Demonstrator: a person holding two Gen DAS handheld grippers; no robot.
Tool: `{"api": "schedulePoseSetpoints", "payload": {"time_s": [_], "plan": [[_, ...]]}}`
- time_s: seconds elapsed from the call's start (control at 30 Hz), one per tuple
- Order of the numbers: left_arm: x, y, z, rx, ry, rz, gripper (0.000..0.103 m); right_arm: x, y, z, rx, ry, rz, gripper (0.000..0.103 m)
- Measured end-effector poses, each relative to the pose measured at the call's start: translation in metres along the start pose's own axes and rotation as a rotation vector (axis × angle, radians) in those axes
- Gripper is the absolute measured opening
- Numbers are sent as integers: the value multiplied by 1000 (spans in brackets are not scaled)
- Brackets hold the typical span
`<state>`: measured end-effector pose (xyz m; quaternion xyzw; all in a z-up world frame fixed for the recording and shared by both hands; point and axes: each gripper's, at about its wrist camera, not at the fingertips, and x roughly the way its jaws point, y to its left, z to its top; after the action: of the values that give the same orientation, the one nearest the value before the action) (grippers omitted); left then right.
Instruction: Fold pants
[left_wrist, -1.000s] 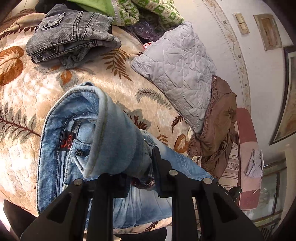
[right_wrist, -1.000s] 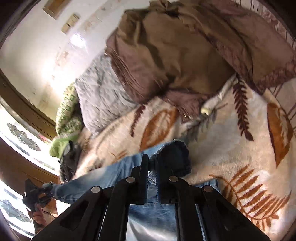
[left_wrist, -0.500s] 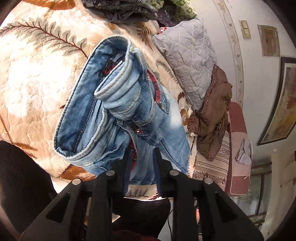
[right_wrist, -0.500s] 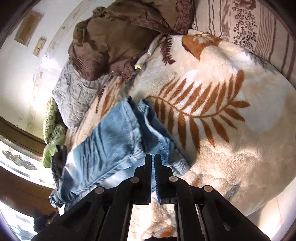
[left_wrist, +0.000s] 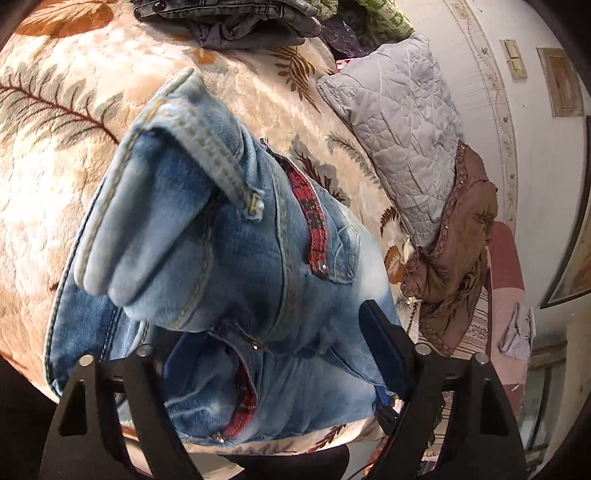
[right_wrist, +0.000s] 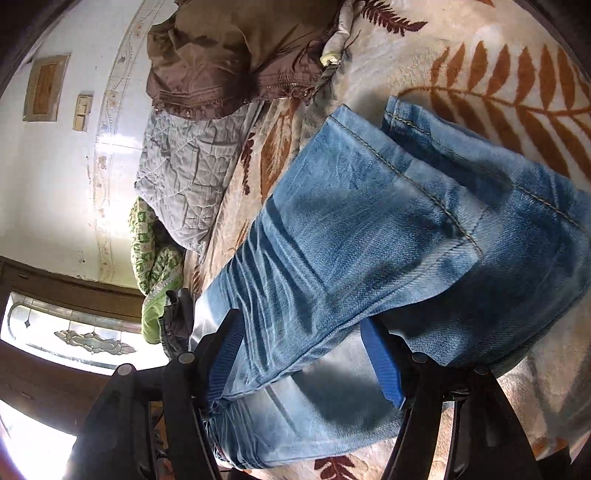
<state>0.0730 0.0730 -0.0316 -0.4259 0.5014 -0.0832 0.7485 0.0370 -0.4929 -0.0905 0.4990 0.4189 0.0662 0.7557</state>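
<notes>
Jeans (left_wrist: 229, 266) lie folded on the bed (left_wrist: 55, 155), bunched between both our tongs. Left tongs (left_wrist: 273, 354) and right tongs (right_wrist: 306, 354) are opening, denim between the jaws but unpressed. Risk: the raised waistband flops back, undoing the fold.

No lettering can be read anywhere (the jeans (left_wrist: 236, 258) included).

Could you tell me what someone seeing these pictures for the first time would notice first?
The light blue jeans fill both views, folded on the leaf-patterned blanket. The left gripper and the right gripper are both opening, with denim between the jaws of each. Behind lie a grey quilted pillow and a crumpled brown garment.
</notes>
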Motion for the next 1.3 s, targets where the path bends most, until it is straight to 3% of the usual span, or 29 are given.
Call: {"api": "schedulePoseSetpoints", "payload": {"time_s": [0.03,0.07,0.2,0.3,0.37,0.5,0.57,0.63,0.67,0.7,0.8,0.9,0.93,0.97,1.0,1.07,1.13,1.23,1.3], "plan": [[5,-3,6,17,19,0,13,3,4,2,-20,5,18,41],[9,-6,11,34,48,4,8,2,8,6,-39,6,38,5],[-29,-11,2,39,13,-77,8,-42,33,9,-112,-69,173,3],[-67,-10,-23,95,-7,-119,9,-84,35,2,-168,-90,199,3],[-68,2,-42,112,25,-110,11,-97,19,-6,-182,-71,144,3],[-12,58,-71,22,198,43,11,-81,-43,-25,-101,1,-20,4],[-1,82,-74,-79,231,-8,11,-73,-66,-32,-45,7,-38,5],[-10,86,-71,-104,253,-51,13,-77,-72,-36,-19,-12,-16,6],[-18,81,-70,-68,257,-49,15,-83,-70,-37,-30,-19,-40,14],[-29,72,-71,-4,257,-47,16,-91,-66,-36,-55,-29,-75,23],[-70,43,-82,214,289,-110,35,-127,-56,-30,-121,-121,-153,27],[-117,14,-80,363,181,-175,49,-158,-40,-15,-191,-236,-222,35],[-129,7,-73,377,120,-181,61,-160,-33,-8,-213,-251,-230,39],[-137,3,-63,373,59,-184,75,-158,-27,-1,-226,-259,-224,45],[-138,1,-51,367,7,-157,82,-152,-21,6,-241,-252,-198,49],[-123,2,-23,341,-57,-49,85,-132,-12,23,-260,-238,-166,51],[-93,18,4,270,-13,26,85,-105,-7,41,-268,-217,-190,51],[-53,43,26,123,89,27,84,-69,3,59,-291,-202,-265,51],[-34,45,31,93,130,2,84,-49,6,67,-326,-168,-319,51]]}}
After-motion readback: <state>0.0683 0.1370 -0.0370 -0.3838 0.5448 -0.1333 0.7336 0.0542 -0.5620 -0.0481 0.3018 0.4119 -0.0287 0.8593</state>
